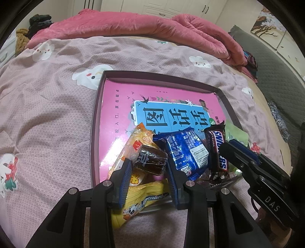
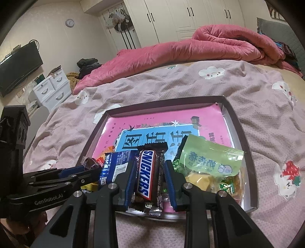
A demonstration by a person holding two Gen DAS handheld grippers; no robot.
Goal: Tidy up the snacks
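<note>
A shallow dark-rimmed box (image 1: pixel 95 118) with a pink printed bottom lies on the bed; it also shows in the right wrist view (image 2: pixel 246 145). Snacks pile at its near end. My left gripper (image 1: pixel 149 165) is shut on a small dark brown wrapped candy (image 1: pixel 150 162), above an orange packet (image 1: pixel 137 139) and a yellow packet (image 1: pixel 144 194). A blue packet (image 1: pixel 183 150) lies beside it. My right gripper (image 2: pixel 149 171) has its jaws on either side of a Snickers bar (image 2: pixel 147 171), which also shows in the left wrist view (image 1: pixel 217 148). A green packet (image 2: pixel 209 160) lies to the right.
The pink bedsheet (image 1: pixel 47 114) with cloud prints surrounds the box. A rolled red quilt (image 2: pixel 190 47) lies along the far side. A white drawer unit (image 2: pixel 51 89) and a TV (image 2: pixel 19 66) stand at the left. Wardrobes (image 2: pixel 181 17) line the far wall.
</note>
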